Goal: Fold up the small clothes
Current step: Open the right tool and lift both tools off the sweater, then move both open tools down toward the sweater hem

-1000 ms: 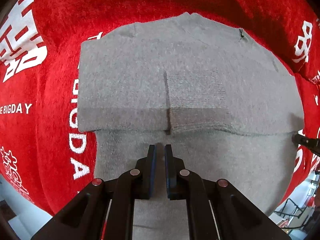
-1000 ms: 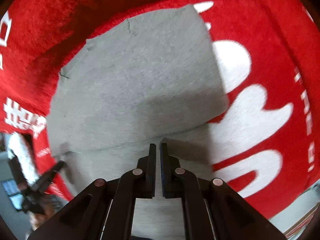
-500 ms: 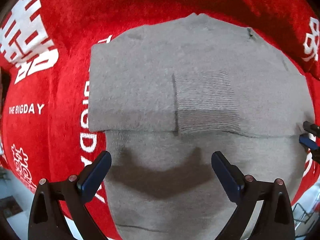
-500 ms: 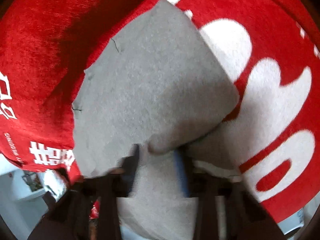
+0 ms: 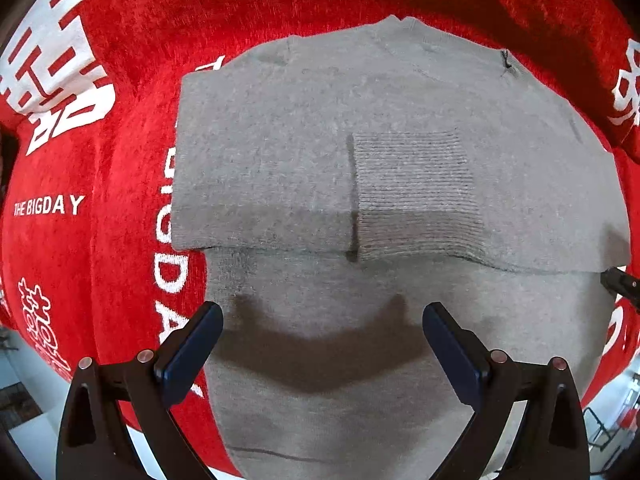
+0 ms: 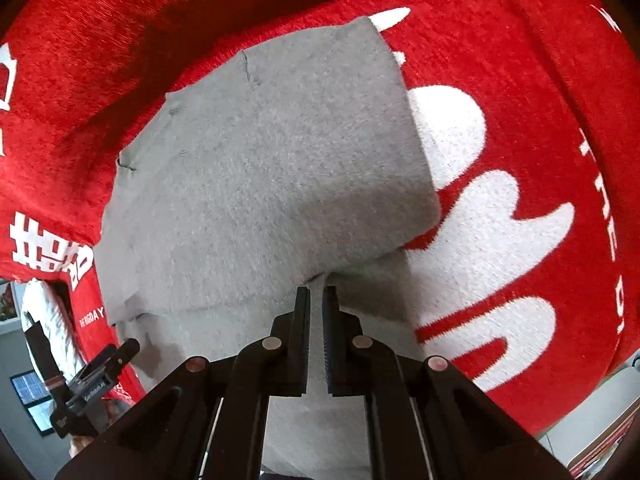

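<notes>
A grey knitted sweater (image 5: 280, 152) with a ribbed cuff (image 5: 412, 196) lies folded flat on a plush red blanket (image 5: 240, 4) with white lettering, filling mid-frame. The left gripper (image 5: 322, 332) stands wide, empty, above its lower part. The right gripper (image 6: 315, 300) is closed, tips touching the folded edge; whether it pinches cloth is unclear.

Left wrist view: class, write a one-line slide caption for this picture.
Open left gripper poised above a partly folded grey knit garment spread on a red printed blanket.
</notes>
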The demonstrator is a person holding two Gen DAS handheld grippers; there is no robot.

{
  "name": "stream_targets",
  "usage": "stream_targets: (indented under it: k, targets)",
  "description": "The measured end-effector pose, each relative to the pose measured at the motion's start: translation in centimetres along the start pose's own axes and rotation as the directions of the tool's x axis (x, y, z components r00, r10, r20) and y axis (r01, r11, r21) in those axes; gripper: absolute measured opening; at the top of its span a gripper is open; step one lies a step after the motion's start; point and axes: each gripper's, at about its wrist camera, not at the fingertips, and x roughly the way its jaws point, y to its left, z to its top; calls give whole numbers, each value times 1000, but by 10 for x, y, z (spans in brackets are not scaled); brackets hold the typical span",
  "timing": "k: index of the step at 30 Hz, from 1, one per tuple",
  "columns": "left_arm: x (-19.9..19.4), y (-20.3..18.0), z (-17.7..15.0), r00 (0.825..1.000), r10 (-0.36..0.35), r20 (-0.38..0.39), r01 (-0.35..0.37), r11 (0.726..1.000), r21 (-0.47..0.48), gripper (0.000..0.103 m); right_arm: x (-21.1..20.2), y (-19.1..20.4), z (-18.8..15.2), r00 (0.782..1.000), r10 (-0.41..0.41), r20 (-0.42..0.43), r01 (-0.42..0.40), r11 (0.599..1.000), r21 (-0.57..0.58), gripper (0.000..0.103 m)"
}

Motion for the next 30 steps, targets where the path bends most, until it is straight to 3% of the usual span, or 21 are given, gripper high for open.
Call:
stream_targets:
  k: [11, 13, 15, 19, 20, 23, 30]
  targets:
    - [-11, -9, -4, 999, -36, -12, 37, 999, 13, 100, -12, 5, -16, 999, 5, -42, -7, 999, -54, 9]
    - [-15, -10, -6, 999, -43, -6, 43, 999, 14, 100, -12, 8, -19, 999, 8, -47, -11, 997, -70, 19]
    - [-19, -11, -8, 999, -50, -4, 51, 999, 12, 100, -15, 9, -21, 999, 8, -45, -12, 997, -82, 41]
    - [-25, -16, -14, 998, -61, -10, 61, 998, 4, 100, -24, 13, -26, 1000, -7, -9, 6, 993, -117, 68]
    - [-25, -18, -15, 998, -63, -11, 63, 998, 3, 100, -28, 14, -27, 1000, -21, 16, 22, 991, -131, 81]
    - [-30, -24, -19, 998, -69, -13, 69, 998, 3, 100, -37, 18, -29, 994, -69, 80, 82, 979, -185, 85]
    - [-36, -34, -27, 998, -51, -24, 51, 999, 5, 100, -35, 13, -30, 998, -50, 37, 57, 972, -228, 86]
